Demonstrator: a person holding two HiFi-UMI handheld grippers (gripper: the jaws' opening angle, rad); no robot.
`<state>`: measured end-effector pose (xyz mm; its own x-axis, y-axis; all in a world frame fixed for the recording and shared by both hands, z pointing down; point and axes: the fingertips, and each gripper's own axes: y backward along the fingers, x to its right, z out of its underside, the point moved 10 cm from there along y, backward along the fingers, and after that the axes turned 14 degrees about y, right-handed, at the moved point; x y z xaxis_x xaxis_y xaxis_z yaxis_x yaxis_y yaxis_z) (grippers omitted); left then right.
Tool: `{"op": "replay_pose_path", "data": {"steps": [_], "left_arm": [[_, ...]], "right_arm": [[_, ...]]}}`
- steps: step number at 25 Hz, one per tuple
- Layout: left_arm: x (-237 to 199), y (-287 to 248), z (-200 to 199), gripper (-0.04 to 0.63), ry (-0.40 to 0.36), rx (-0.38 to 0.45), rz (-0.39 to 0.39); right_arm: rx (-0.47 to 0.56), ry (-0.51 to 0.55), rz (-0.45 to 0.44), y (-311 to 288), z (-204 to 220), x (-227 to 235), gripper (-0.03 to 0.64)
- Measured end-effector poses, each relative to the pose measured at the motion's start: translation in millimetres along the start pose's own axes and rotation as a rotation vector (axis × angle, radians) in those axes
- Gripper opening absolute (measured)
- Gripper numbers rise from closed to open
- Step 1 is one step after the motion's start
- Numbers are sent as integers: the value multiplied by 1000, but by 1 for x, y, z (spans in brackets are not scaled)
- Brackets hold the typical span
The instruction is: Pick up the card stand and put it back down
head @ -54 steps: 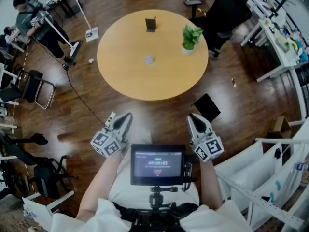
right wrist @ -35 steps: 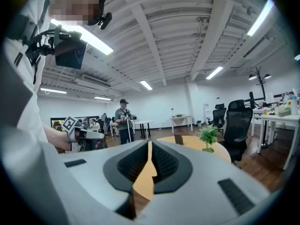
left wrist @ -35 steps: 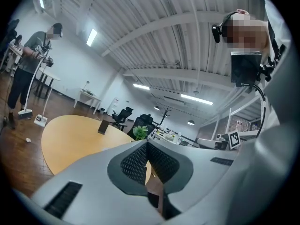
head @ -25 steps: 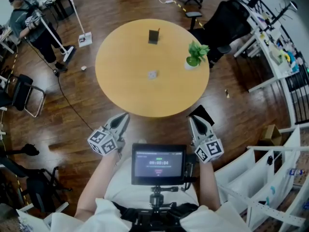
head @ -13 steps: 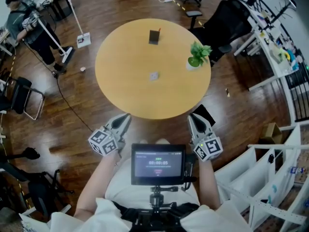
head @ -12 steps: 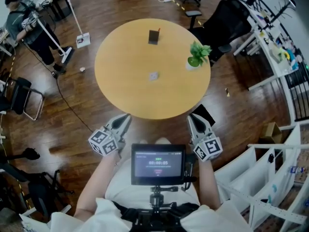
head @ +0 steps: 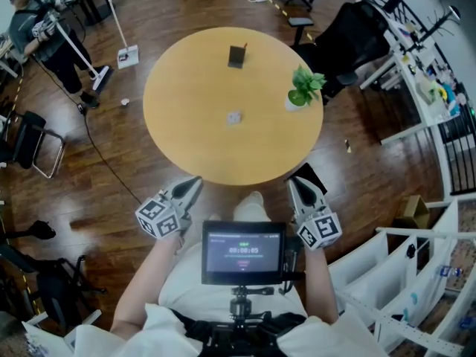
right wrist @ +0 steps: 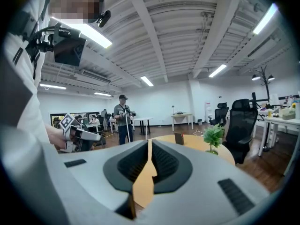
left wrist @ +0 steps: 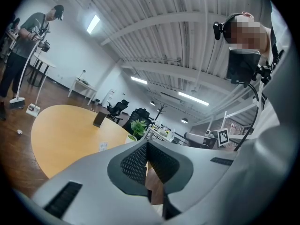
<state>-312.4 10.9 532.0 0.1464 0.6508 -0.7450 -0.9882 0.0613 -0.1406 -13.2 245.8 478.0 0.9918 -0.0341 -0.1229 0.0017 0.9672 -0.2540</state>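
The card stand (head: 237, 56) is a small dark upright piece on the far side of the round wooden table (head: 186, 125). It also shows as a dark card stand (left wrist: 99, 119) in the left gripper view and as a small card stand (right wrist: 178, 138) in the right gripper view. My left gripper (head: 195, 184) and right gripper (head: 295, 184) hover short of the table's near edge, far from the stand. The left gripper (left wrist: 146, 147) and the right gripper (right wrist: 150, 147) are both shut with nothing between the jaws.
A potted plant (head: 300, 88) stands at the table's right side and a small white object (head: 234, 117) lies near its middle. A person with a mop (head: 36, 22) is at the far left. A black office chair (head: 349, 17) and white desks (head: 424, 73) stand to the right.
The view has shifted slightly toward the table and a shoe now shows below its near edge. Both grippers stay shut in the same place before me.
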Motion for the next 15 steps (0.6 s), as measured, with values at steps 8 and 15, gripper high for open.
{"op": "replay_pose_path", "data": {"steps": [8, 15], "left_arm": [[10, -33, -13, 4, 47, 84, -37], [19, -73, -21, 4, 35, 67, -80]], "right_arm": [[-20, -19, -86, -29, 11, 48, 31], [-5, -22, -145, -57, 10, 87, 31]]}}
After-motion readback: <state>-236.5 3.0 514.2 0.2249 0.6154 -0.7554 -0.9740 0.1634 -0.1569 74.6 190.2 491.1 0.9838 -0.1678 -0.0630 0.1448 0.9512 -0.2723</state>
